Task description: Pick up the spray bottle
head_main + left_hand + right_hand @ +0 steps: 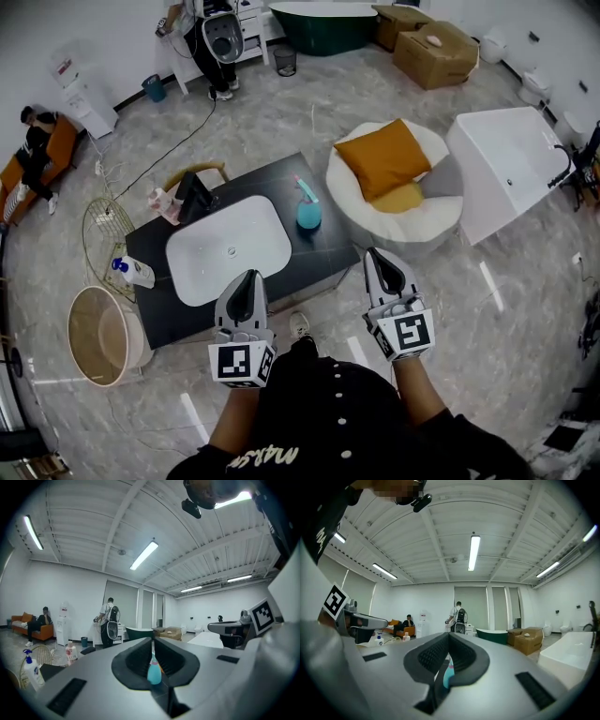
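Two bathtubs stand at the edges of the marble floor: a white, angular one [511, 164] at the right and a dark green one [323, 26] at the top. One white round chair [427, 211] sits right of centre, with two cushions on it, one orange [382, 157] and one yellow [398, 199]. One dark, glossy rectangular surface [319, 251] fills the middle of the frame. A single white basin [230, 248] with rounded corners is set into it, and one black faucet [194, 195] stands at the basin's upper left. Two brown cardboard boxes [436, 54] are at the upper right. One beige round tub [131, 342] is at the lower left. Two people are in view, one seated on an orange sofa [11, 173] at the left edge and one standing at the top.

There are two grey grippers. The left gripper [249, 279] and the right gripper [379, 258] are both at the bottom centre, and each carries one marker cube. Both are clenched, jaws together, with nothing grasped.

Three bottles stand on the surface. The spray bottle [308, 208] is teal, with a rounded body and a narrow head. It stands upright at the surface's upper right edge, just right of the basin, with its long axis vertical. I cannot tell which way its nozzle points. It stands well apart from both grippers. A white bottle [138, 273] with a blue top is at the left edge, and a pink bottle [161, 202] is beside the faucet.
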`<state>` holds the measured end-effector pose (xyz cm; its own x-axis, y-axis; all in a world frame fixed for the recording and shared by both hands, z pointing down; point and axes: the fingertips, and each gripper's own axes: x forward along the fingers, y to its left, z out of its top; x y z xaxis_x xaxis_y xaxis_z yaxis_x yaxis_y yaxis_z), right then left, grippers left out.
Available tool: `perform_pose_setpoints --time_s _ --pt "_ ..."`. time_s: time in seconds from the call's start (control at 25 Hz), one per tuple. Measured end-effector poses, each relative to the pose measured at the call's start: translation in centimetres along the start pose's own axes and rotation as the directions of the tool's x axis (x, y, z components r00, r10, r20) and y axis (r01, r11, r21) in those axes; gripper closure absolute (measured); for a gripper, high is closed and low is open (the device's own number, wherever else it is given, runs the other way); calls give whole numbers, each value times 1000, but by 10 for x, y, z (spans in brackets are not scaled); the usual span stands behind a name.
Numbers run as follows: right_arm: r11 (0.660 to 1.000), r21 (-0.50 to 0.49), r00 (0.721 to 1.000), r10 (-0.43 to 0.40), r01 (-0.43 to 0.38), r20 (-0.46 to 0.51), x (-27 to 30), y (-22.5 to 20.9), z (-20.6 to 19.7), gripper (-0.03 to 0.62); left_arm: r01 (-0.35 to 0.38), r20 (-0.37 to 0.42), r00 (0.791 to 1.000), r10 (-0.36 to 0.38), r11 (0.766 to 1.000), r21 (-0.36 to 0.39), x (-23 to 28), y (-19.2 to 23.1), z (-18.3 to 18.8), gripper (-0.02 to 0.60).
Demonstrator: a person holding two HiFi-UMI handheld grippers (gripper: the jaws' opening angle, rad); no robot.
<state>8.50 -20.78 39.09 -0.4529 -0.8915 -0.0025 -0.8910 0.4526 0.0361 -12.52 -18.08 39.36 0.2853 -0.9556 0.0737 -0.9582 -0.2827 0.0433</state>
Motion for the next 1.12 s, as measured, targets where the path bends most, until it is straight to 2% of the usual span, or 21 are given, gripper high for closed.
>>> perform_pose_setpoints --time_s 0.28,0.6,0.84,1.0,1.04,1.12 --pt "1000 -16 1000 -5 6 14 81 -5 11 599 64 -5 998 -64 998 12 58 34 7 554" --pt "999 -45 1000 19 -19 -13 117 -12 -2 599 78 -47 996 -79 996 -33 87 45 -8 554" --pt "997 -18 995 77 -79 -62 134 -18 -19 599 50 -80 995 -55 997 -60 101 41 -15 554" --pt "989 18 983 150 -149 -107 152 -16 -45 597 48 -109 992 -57 996 -78 106 36 -29 554" --pt "986 21 978 169 -168 -120 158 -16 -56 589 47 -121 991 -57 995 -83 106 35 -34 554" --pt "978 19 965 206 -206 -159 172 -16 -82 476 41 -149 987 -54 995 -91 108 34 -48 554"
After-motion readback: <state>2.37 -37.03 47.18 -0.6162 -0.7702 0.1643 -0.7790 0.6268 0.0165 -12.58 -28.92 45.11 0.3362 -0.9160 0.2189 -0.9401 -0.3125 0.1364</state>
